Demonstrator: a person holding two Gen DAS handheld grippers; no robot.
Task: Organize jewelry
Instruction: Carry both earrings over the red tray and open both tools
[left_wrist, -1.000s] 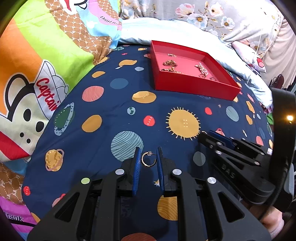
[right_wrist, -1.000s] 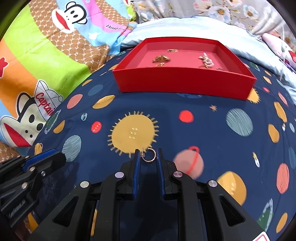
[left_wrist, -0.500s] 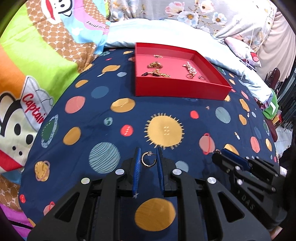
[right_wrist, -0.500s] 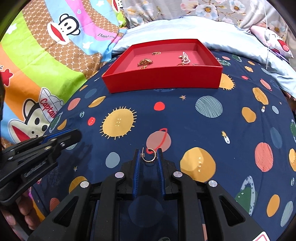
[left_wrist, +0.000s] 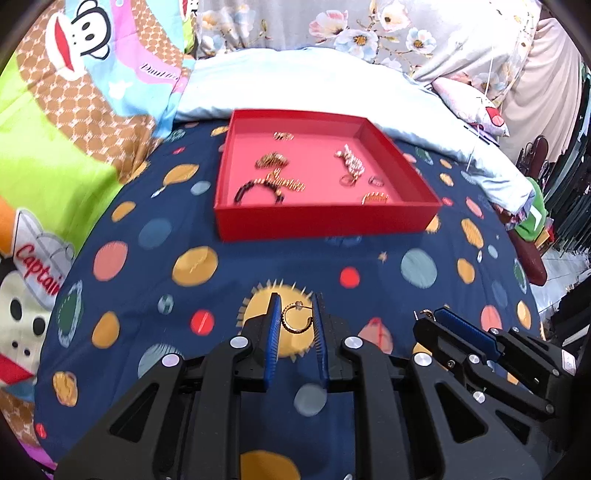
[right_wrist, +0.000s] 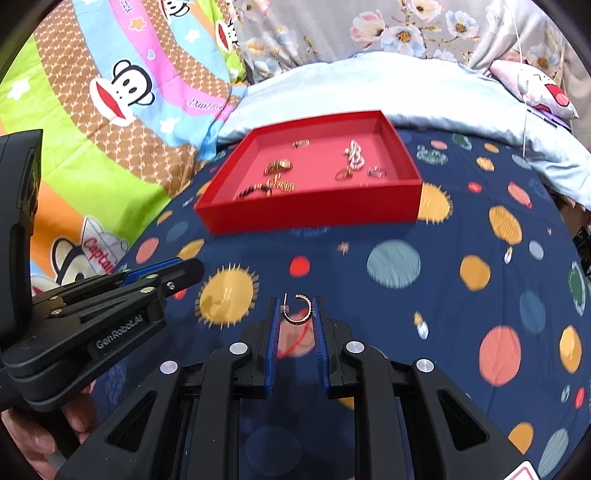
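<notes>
My left gripper (left_wrist: 296, 308) is shut on a gold hoop earring (left_wrist: 293, 320), held above the navy planet-print blanket. My right gripper (right_wrist: 295, 312) is shut on a matching gold hoop earring (right_wrist: 300, 312). A red tray (left_wrist: 321, 221) lies ahead on the blanket and holds several gold and beaded pieces (left_wrist: 275, 181); it also shows in the right wrist view (right_wrist: 314, 214). The right gripper appears low right in the left wrist view (left_wrist: 428, 319), the left gripper at the left of the right wrist view (right_wrist: 184, 269).
The navy blanket (left_wrist: 147, 258) covers a bed. A bright cartoon-monkey quilt (left_wrist: 55, 110) lies to the left, a pale blue quilt (left_wrist: 314, 81) and floral pillows behind the tray. The bed's edge drops off at the right (left_wrist: 535, 236).
Both grippers have lifted and moved forward with their earrings, so the red tray looks nearer and more from above. Both grips are unchanged.
</notes>
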